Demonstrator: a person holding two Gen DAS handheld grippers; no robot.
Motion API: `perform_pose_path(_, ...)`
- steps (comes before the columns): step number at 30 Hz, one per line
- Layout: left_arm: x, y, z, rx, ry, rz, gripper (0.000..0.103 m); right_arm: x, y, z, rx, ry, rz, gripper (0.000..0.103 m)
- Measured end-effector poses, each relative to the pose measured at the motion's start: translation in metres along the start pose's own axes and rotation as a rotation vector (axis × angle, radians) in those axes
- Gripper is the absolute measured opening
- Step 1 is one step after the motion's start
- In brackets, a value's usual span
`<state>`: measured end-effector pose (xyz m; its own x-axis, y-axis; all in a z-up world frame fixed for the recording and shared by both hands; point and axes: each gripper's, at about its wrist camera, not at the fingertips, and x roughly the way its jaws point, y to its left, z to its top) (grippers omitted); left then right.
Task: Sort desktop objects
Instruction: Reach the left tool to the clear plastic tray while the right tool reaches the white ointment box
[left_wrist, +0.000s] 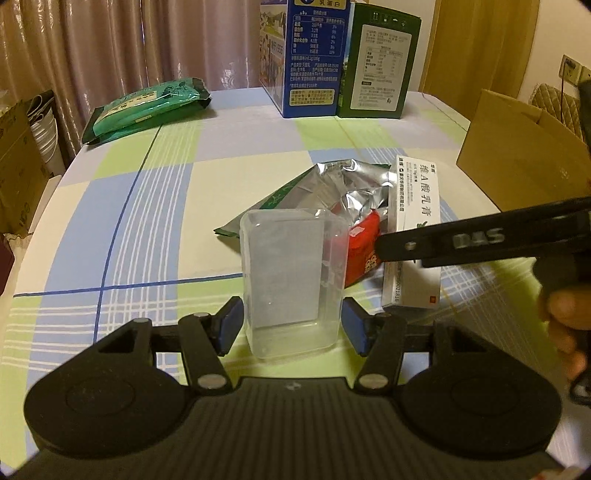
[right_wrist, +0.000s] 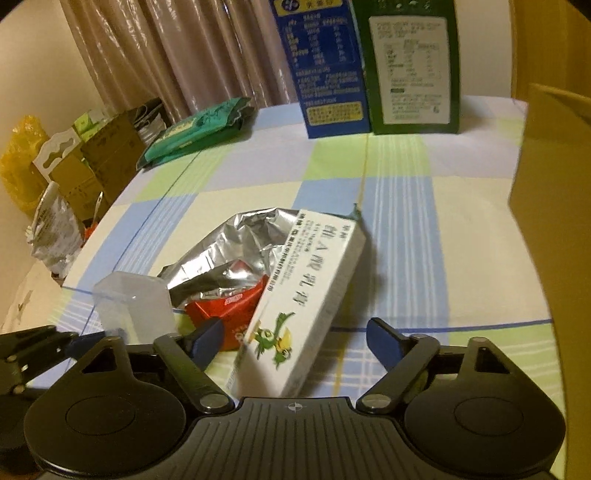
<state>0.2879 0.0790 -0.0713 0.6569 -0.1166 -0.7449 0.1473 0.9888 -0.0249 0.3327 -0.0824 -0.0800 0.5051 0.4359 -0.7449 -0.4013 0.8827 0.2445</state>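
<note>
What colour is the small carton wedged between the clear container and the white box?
Red small carton, with white print; clearest in the left wrist view.

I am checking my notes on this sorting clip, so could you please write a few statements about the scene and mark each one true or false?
1. The clear plastic container stands between the left gripper fingers. True.
2. The white medicine box lies flat on the bare tablecloth. False: it leans tilted on the red packet and silver foil bag.
3. A blue carton and a green carton stand side by side at the far edge. True.
4. The right gripper grips the red packet. False: its fingers straddle the medicine box.
</note>
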Motion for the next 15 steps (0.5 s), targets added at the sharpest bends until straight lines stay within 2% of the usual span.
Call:
perform_pose_path(1,0.0,0.0,0.0,0.005,0.004,0.002,0.054,0.004,0.001,0.0,-0.005,0.009,-0.005,0.071)
perform_pose_path(2,0.001,-0.001,-0.001,0.008,0.006,0.005,0.054,0.006,0.002,-0.001,-0.007,0.019,-0.01,0.059)
perform_pose_path(3,0.001,-0.001,-0.001,0.009,0.007,0.008,0.054,0.008,0.002,-0.001,-0.004,0.027,-0.005,0.053)
perform_pose_path(6,0.002,-0.002,-0.002,0.018,0.007,0.021,0.054,0.003,0.003,-0.001,-0.015,0.037,-0.011,0.046)
perform_pose_path(8,0.001,-0.004,-0.002,0.027,-0.001,0.026,0.054,-0.002,0.002,0.0,-0.017,0.039,-0.015,0.043)
perform_pose_path(15,-0.005,-0.003,-0.003,0.012,0.005,0.014,0.052,-0.025,0.0,-0.002,-0.007,0.058,-0.002,0.042)
